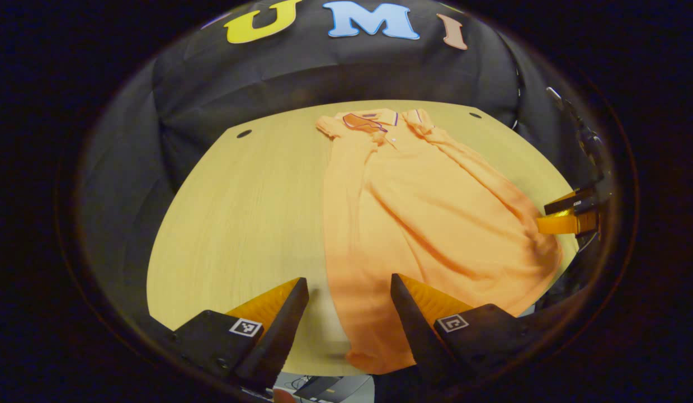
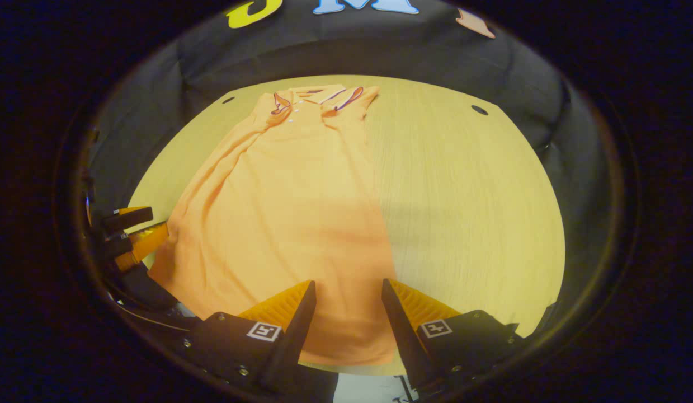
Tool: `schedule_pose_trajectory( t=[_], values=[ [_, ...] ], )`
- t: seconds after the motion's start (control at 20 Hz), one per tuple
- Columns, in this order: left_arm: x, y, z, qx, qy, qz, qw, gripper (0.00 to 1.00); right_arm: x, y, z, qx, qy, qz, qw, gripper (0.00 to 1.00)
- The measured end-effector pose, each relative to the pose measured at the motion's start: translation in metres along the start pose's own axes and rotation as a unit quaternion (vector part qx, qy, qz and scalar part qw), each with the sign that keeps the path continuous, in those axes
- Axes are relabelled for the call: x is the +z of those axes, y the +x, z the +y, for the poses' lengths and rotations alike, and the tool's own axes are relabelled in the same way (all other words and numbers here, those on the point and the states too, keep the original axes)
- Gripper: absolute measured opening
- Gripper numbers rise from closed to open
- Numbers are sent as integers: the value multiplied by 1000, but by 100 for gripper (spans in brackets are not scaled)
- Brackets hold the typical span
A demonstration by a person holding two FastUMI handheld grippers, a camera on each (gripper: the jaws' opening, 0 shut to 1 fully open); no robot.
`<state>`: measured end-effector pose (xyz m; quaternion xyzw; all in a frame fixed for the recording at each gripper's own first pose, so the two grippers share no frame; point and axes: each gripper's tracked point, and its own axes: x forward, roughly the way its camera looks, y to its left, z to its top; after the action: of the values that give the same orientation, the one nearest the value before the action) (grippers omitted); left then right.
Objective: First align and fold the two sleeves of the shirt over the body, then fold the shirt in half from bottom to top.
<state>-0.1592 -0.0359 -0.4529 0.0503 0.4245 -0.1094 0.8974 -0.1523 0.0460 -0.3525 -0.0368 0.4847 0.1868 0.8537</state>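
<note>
A: So where's the shirt (image 1: 413, 224) at right now?

B: Flat on the wooden desk (image 1: 240, 224), collar (image 1: 374, 120) at the far end, hem hanging around the near edge. Both sleeves look tucked over the body already, so it's a long narrow strip. In the left gripper view it sits right of centre; in the right gripper view it's left of centre.

A: And the grippers?

B: The left gripper (image 1: 349, 299) hovers over the near-left corner of the hem, fingers spread wide, nothing between them. The right gripper (image 2: 346, 299) is over the near-right part of the hem, fingers also wide apart and holding nothing. Each one also shows up at the edge of the other's view, near the shirt's side.

A: Any bins or boxes?

B: Nope, just two small dark holes (image 2: 479, 109) in the desk at the far corners.
</note>
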Motion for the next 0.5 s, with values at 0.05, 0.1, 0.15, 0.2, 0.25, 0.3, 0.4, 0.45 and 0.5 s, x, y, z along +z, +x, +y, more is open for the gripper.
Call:
schedule_pose_trajectory(
  t=[0.05, 0.1, 0.15, 0.2, 0.25, 0.3, 0.4, 0.45, 0.5],
  values=[
    [-8, 1, -3, -3, -2, 6, 1000, 94, -5, 0, 2, 1, -1, 3, 1000, 75],
    [-18, 2, -6, -4, -5, 14, 1000, 100, -9, 3, 2, 2, -2, 8, 1000, 75],
    [-28, 4, -9, -5, -6, 24, 1000, 98, -14, 5, 4, 2, -2, 14, 1000, 75],
    [-30, 4, -10, -5, -10, 23, 1000, 100, -21, 5, 5, 1, -3, 19, 1000, 75],
    [-25, 4, -9, -6, -14, 9, 1000, 100, -26, 5, 4, -1, -5, 22, 1000, 70],
    [-29, 7, -11, -8, -21, 11, 1000, 97, -28, 5, 4, -3, -7, 21, 1000, 75],
    [-24, 9, -12, -7, -37, 1, 999, 100, -29, 7, 4, -6, -17, 14, 1000, 75],
    [-24, 11, -13, -6, -33, 0, 999, 100, -29, 8, 4, -9, -31, 11, 999, 75],
    [-25, 12, -13, -5, -32, -2, 999, 98, -31, 8, 5, -13, -51, 11, 999, 75]
  ],
)
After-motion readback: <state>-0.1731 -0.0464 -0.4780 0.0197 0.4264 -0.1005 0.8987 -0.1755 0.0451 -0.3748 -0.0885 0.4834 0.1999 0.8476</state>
